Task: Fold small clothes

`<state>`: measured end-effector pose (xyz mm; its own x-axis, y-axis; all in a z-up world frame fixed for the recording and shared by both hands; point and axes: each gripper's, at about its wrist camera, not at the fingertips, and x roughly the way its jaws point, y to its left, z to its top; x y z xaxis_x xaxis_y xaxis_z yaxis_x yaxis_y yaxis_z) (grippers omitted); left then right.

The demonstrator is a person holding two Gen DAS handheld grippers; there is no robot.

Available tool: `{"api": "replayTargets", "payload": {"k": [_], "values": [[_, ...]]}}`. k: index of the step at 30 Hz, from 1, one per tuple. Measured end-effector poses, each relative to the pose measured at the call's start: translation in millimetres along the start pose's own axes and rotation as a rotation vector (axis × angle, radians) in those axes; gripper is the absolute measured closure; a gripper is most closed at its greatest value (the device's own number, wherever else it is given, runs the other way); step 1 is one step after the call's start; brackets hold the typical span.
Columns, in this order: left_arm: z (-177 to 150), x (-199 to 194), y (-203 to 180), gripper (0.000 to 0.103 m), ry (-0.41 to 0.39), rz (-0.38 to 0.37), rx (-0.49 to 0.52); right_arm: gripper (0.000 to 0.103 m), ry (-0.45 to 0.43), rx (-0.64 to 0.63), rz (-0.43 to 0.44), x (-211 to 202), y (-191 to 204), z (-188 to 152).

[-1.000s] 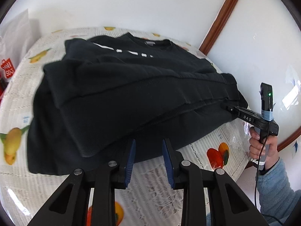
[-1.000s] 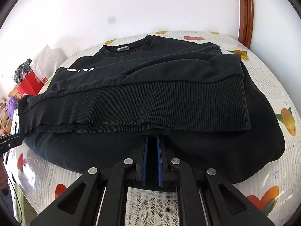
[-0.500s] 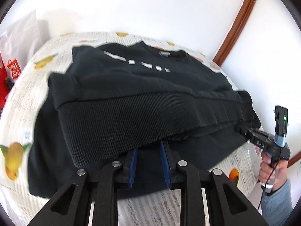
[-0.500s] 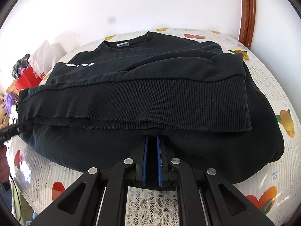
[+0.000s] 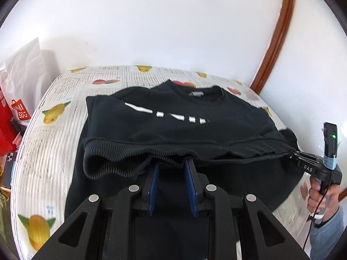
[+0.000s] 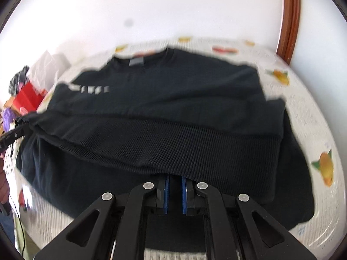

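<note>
Nearest me, my left tool (image 5: 172,162) and right tool (image 6: 174,176) were both clenched on the ribbed hem (image 5: 134,151) of the black sweatshirt (image 5: 173,119), which lay on the worktop (image 5: 54,143). I judged it soft and floppy, fairly weighty; the thick hem was the firmest hold. Beyond the hem lay the collar (image 5: 195,92).

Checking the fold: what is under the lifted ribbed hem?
Under the ribbed hem lies more of the black sweatshirt, spread on the fruit-print tablecloth. Whether anything lies between the layers is hidden by the fabric.
</note>
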<state>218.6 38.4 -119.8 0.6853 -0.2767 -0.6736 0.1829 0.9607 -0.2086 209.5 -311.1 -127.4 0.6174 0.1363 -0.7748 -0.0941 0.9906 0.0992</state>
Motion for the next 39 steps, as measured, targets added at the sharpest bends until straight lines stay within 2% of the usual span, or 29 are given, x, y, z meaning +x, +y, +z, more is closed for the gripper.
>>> {"api": "replayTargets", "payload": {"k": [4, 8, 16, 19, 21, 23, 25, 27, 28, 30, 31, 32, 36, 39], "values": [[17, 8, 5, 0.079, -0.016, 0.022, 0.01, 0.096, -0.072, 0.014, 0.009, 0, 1, 26], [35, 26, 15, 0.079, -0.017, 0.059, 0.005, 0.096, -0.096, 0.003, -0.012, 14, 5, 53], [46, 60, 48, 0.079, 0.052, 0.096, -0.068, 0.096, -0.065, -0.068, -0.076, 60, 18, 97], [44, 59, 53, 0.079, 0.053, 0.1, -0.066, 0.092, -0.051, -0.145, -0.122, 69, 29, 110], [43, 55, 55, 0.079, 0.054, 0.107, -0.062, 0.088, -0.078, -0.182, -0.169, 68, 36, 118], [42, 51, 56, 0.078, 0.049, 0.126, -0.05, 0.069, -0.13, -0.167, -0.182, 59, 36, 128], [43, 47, 56, 0.075, 0.042, 0.148, -0.036, 0.065, -0.167, -0.138, -0.152, 44, 31, 135], [43, 42, 60, 0.074, 0.04, 0.16, -0.027, 0.063, -0.208, -0.129, -0.163, 26, 23, 134], [43, 41, 62, 0.073, 0.039, 0.162, -0.029, 0.057, -0.22, -0.129, -0.168, 20, 19, 132], [44, 39, 68, 0.066, 0.041, 0.163, -0.041, 0.05, -0.238, -0.131, -0.18, 5, 5, 123], [43, 39, 72, 0.059, 0.048, 0.154, -0.052, 0.048, -0.235, -0.13, -0.185, 2, 0, 119], [42, 39, 74, 0.056, 0.05, 0.147, -0.058, 0.047, -0.224, -0.128, -0.192, -1, -8, 115], [41, 44, 78, 0.056, 0.059, 0.15, -0.06, 0.047, -0.153, -0.108, -0.204, 7, -38, 91], [43, 50, 81, 0.056, 0.071, 0.143, -0.072, 0.047, -0.086, -0.047, -0.181, 27, -57, 83]]}}
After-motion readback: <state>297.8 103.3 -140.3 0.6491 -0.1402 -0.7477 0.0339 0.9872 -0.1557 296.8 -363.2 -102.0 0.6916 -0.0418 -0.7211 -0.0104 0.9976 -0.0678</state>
